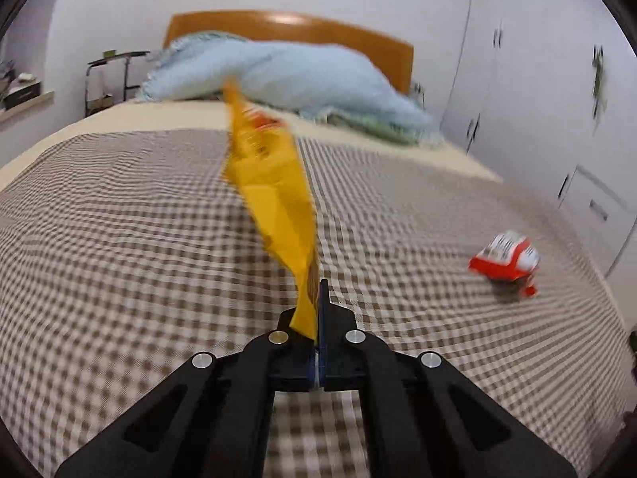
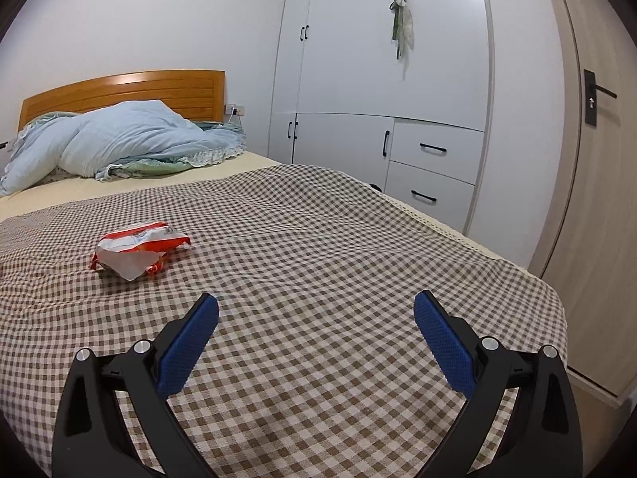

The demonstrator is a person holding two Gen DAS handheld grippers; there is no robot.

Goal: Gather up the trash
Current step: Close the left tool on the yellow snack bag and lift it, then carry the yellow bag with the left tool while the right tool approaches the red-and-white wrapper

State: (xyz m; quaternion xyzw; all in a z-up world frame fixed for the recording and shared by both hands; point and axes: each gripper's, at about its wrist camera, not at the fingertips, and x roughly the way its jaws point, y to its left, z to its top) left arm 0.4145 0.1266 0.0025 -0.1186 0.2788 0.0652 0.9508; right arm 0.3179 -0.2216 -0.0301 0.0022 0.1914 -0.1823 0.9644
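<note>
My left gripper (image 1: 318, 302) is shut on the lower end of a long yellow snack wrapper (image 1: 274, 191), which it holds up above the checkered bedspread (image 1: 119, 219); the wrapper streams away from the fingers and is blurred. A crumpled red and white wrapper (image 1: 505, 259) lies on the bedspread to the right of that gripper. The right wrist view shows the same red and white wrapper (image 2: 137, 251) ahead and to the left of my right gripper (image 2: 316, 304), which hovers open over the checkered bedspread (image 2: 318, 247) with nothing between its blue pads (image 2: 187, 346).
A light blue duvet (image 2: 119, 139) is piled at the wooden headboard (image 2: 131, 87). White wardrobe doors and drawers (image 2: 382, 79) stand along the bed's right side, with a door (image 2: 597, 159) beyond. A small black side table (image 1: 107, 79) stands left of the bed.
</note>
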